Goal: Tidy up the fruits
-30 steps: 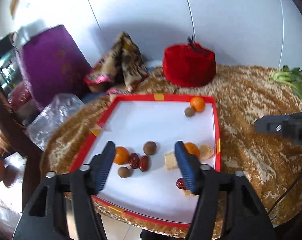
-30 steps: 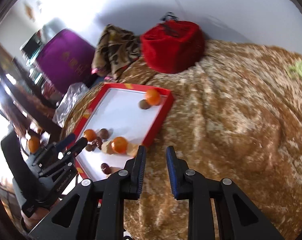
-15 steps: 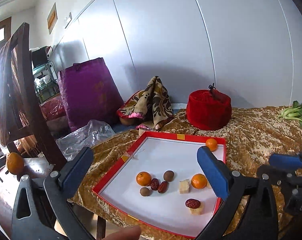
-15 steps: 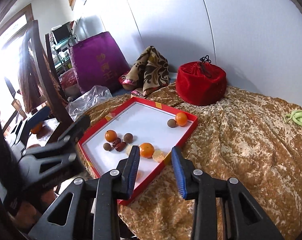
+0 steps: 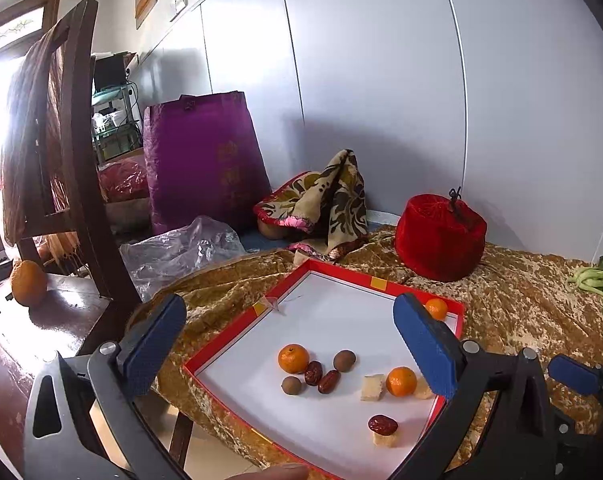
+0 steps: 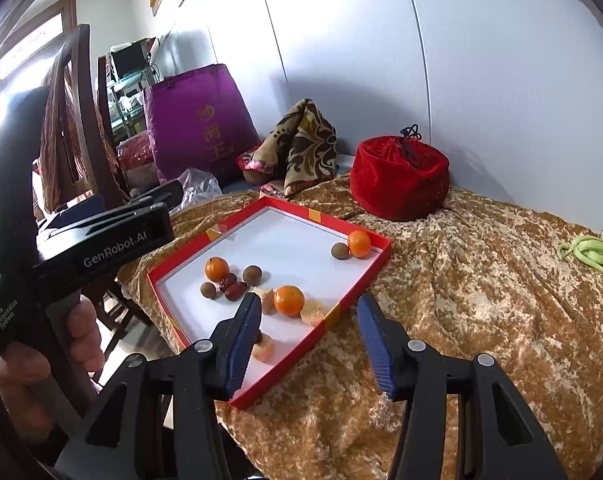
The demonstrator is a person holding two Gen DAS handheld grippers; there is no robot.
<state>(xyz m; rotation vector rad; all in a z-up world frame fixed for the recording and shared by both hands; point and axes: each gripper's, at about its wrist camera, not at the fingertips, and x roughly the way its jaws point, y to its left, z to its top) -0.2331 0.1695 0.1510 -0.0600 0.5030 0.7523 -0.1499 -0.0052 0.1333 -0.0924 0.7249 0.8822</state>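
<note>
A red-rimmed white tray (image 5: 237,342) (image 6: 375,264) lies on the gold cloth. It holds three mandarins: one at the left (image 5: 293,358) (image 6: 217,269), one in the middle (image 5: 401,381) (image 6: 289,300), one at the far corner (image 5: 436,308) (image 6: 359,243). Brown longans (image 5: 344,360) (image 6: 252,275), red dates (image 5: 328,381) (image 6: 235,291) and pale cake pieces (image 5: 372,387) (image 6: 312,312) lie among them. My left gripper (image 5: 289,346) is open wide and empty, held back from the tray's near-left side. My right gripper (image 6: 308,340) is open and empty above the tray's near-right edge.
A red velvet pouch (image 5: 439,236) (image 6: 399,178) stands behind the tray. Green vegetables (image 5: 593,280) (image 6: 593,256) lie at the right. A patterned cloth (image 5: 325,204), a purple bag (image 5: 203,168), a plastic bag (image 5: 181,248) and a wooden chair (image 5: 61,152) with an orange (image 5: 28,283) are at the left.
Both grippers have drawn back and risen from the tray, tilting up to show the room. Both have opened wider. The fruits have not moved.
</note>
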